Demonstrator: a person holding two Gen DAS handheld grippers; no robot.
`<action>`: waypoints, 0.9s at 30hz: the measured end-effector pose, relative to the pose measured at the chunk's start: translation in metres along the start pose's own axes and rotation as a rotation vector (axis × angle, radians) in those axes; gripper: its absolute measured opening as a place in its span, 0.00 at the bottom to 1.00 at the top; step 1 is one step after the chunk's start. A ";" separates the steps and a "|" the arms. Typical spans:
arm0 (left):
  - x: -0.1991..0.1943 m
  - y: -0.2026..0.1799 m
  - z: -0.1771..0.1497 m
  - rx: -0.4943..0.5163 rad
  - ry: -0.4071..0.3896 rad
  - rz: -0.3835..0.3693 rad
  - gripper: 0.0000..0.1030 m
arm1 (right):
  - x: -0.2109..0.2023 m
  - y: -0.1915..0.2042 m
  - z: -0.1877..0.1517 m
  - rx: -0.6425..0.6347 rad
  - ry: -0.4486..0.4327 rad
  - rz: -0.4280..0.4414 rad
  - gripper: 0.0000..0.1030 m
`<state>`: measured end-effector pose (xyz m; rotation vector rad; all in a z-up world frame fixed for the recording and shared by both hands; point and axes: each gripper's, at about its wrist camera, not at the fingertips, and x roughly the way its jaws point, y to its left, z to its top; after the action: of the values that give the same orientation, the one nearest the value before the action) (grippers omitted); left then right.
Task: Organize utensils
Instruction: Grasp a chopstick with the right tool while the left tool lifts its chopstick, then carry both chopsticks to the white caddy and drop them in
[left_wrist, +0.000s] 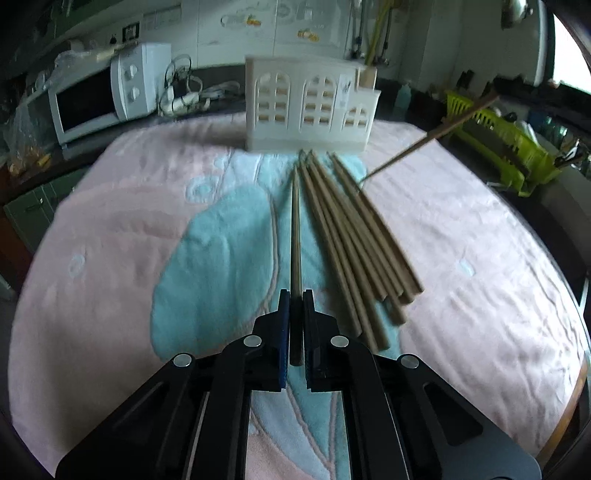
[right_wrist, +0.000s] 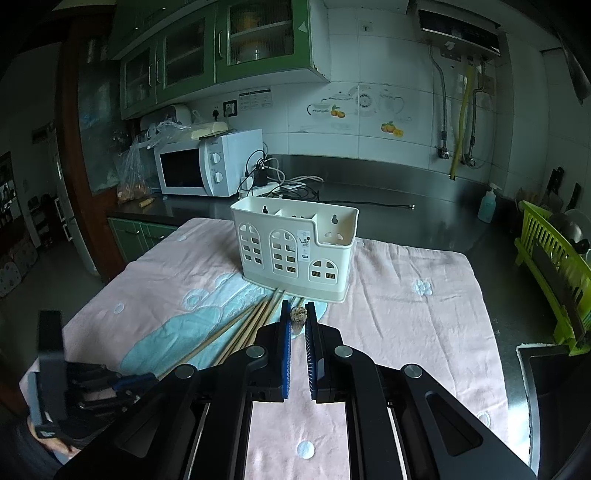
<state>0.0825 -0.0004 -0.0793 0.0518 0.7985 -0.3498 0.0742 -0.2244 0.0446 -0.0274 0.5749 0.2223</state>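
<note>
Lying on a pink and blue towel (left_wrist: 110, 258), about six wooden chopsticks (left_wrist: 354, 240) fan out before one white utensil holder (left_wrist: 310, 107). Pinched between the left gripper (left_wrist: 296, 295) fingers is a seventh chopstick (left_wrist: 295, 229). Only the right wrist view shows the right gripper (right_wrist: 298, 308) clamped on a speckled chopstick end (right_wrist: 297, 317) and the holder's open compartments.
</note>
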 end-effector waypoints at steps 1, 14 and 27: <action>-0.006 -0.001 0.005 0.002 -0.022 0.001 0.05 | 0.000 0.000 0.000 -0.001 -0.001 0.000 0.07; -0.029 0.002 0.058 -0.023 -0.219 0.041 0.05 | 0.002 -0.002 0.007 0.001 -0.014 -0.004 0.07; -0.037 0.010 0.097 -0.081 -0.284 -0.006 0.05 | 0.009 -0.005 0.023 -0.005 -0.022 -0.002 0.07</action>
<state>0.1288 0.0030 0.0139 -0.0750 0.5306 -0.3215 0.0944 -0.2257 0.0588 -0.0308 0.5527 0.2215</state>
